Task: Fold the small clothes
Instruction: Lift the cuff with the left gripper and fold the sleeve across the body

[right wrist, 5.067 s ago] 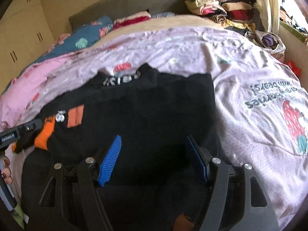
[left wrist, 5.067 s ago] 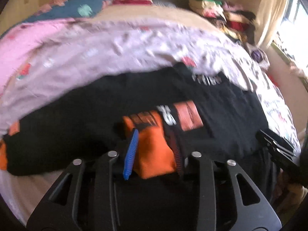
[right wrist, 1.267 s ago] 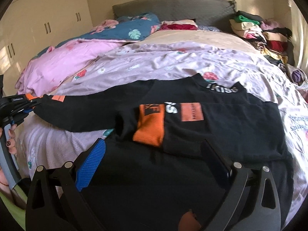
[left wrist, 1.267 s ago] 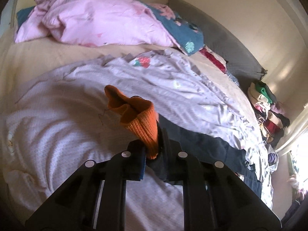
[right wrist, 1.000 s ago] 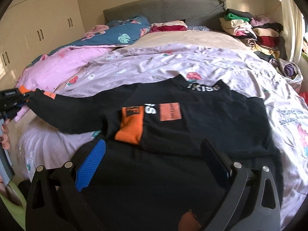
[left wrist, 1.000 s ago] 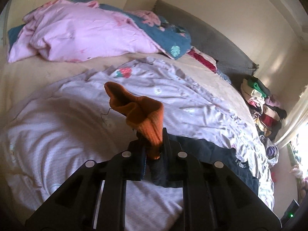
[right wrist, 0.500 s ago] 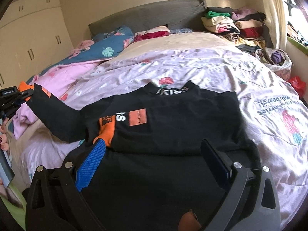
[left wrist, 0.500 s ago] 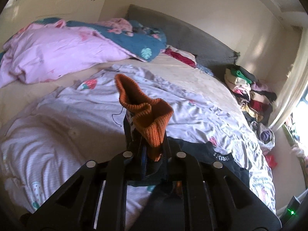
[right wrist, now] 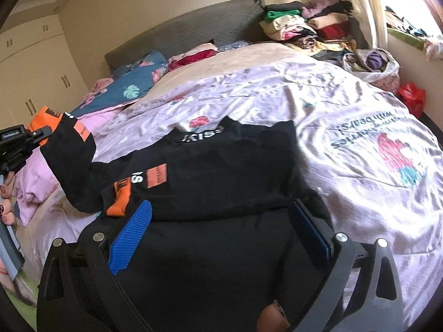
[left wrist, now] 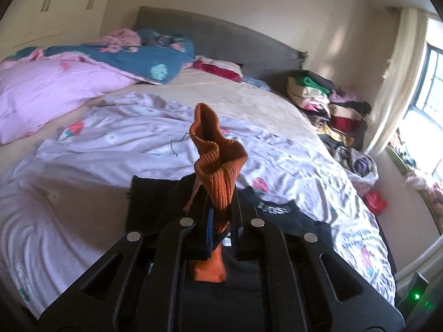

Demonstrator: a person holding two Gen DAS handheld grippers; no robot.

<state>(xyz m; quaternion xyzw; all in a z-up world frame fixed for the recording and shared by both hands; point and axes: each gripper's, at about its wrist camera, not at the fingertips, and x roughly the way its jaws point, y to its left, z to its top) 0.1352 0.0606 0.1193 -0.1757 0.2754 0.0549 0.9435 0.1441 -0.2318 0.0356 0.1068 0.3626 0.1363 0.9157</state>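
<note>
1. Left gripper (left wrist: 220, 221) clamped on orange cuff (left wrist: 218, 163) of black sweater (right wrist: 221, 166); cuff standing above closed pads.
2. Since a second ago: sleeve lifted off lilac sheet (right wrist: 346, 116) and swung from far left toward sweater body.
3. Right gripper (right wrist: 218, 235) with pads apart, nothing clamped; near hem of sweater lying beneath.
4. Other sleeve already folded across chest, its cuff at near left.
5. Judged: second sleeve fold under way; laying sleeve flat across body next.
</note>
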